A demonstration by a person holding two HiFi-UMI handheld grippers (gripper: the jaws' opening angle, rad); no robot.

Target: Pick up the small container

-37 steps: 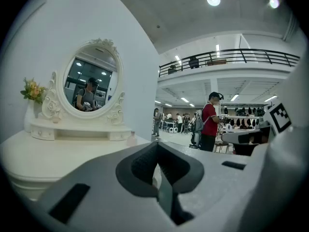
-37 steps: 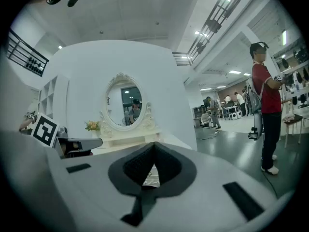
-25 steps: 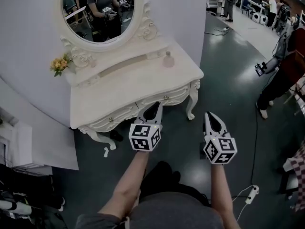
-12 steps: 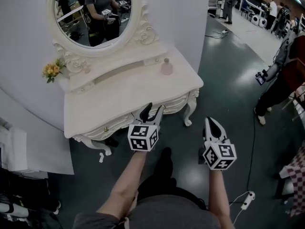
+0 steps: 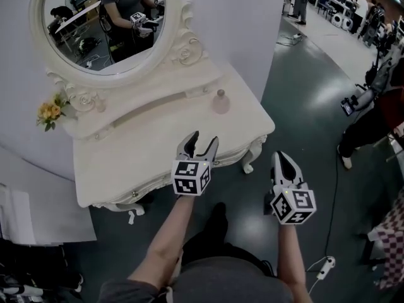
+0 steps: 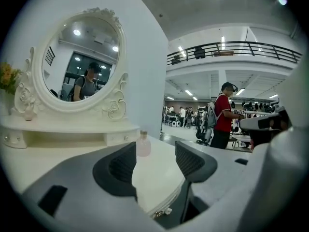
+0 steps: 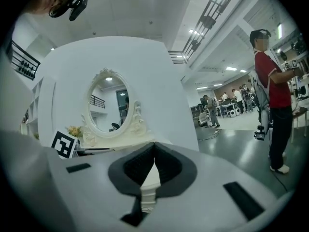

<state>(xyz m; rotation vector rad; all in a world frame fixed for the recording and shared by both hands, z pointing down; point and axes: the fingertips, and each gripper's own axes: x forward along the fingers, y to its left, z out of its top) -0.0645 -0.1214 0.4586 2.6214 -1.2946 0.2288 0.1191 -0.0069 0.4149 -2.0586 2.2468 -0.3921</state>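
White counter point(image 5: 145, 150): left gripper point(image 5: 203, 141) sits over its front edge, fingers point(image 6: 116, 170) opening wide, nothing gripped. Small container point(image 5: 220, 103) stands upright near the counter's back right, well ahead of them, bare top between. Right gripper point(image 5: 282, 161) is off the counter's right edge over open floor point(image 5: 303, 106), fingers closed, empty.

I can read no words, numbers or brand names anywhere. The only print is the black-and-white square markers on the cubes of my left tongs point(image 5: 203, 141), opening with nothing between them, and my right tongs point(image 5: 282, 158): patterns, not letters.
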